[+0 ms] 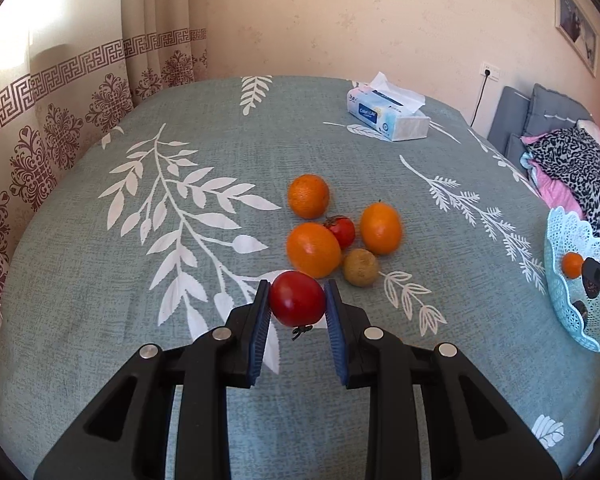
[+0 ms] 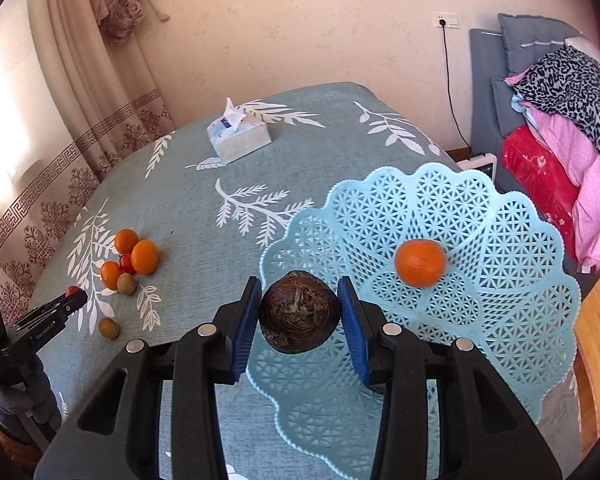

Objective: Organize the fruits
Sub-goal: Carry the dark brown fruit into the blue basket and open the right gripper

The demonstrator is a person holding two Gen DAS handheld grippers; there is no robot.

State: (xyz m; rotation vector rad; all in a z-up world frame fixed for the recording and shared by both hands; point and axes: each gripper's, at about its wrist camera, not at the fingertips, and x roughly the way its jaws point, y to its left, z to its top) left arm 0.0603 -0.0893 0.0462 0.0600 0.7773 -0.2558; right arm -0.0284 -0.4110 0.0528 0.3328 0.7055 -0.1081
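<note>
task was abt a quarter done, i'd say. one orange (image 2: 420,263) lay in the blue basket (image 2: 500,300). my right gripper (image 2: 300,312) was clamped on a dark brown fruit (image 2: 299,311) over the basket's near edge, not yet set down. my left gripper (image 1: 297,300) was clamped on a red tomato (image 1: 297,298). left on the bench (image 1: 140,320): three oranges (image 1: 313,247), a small tomato (image 1: 341,231), two brownish fruits (image 2: 109,328).

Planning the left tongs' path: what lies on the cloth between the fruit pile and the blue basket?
Bare tablecloth separates the fruit pile from the blue basket, seen in the right wrist view; one small brown fruit sits nearer, off that line.
</note>
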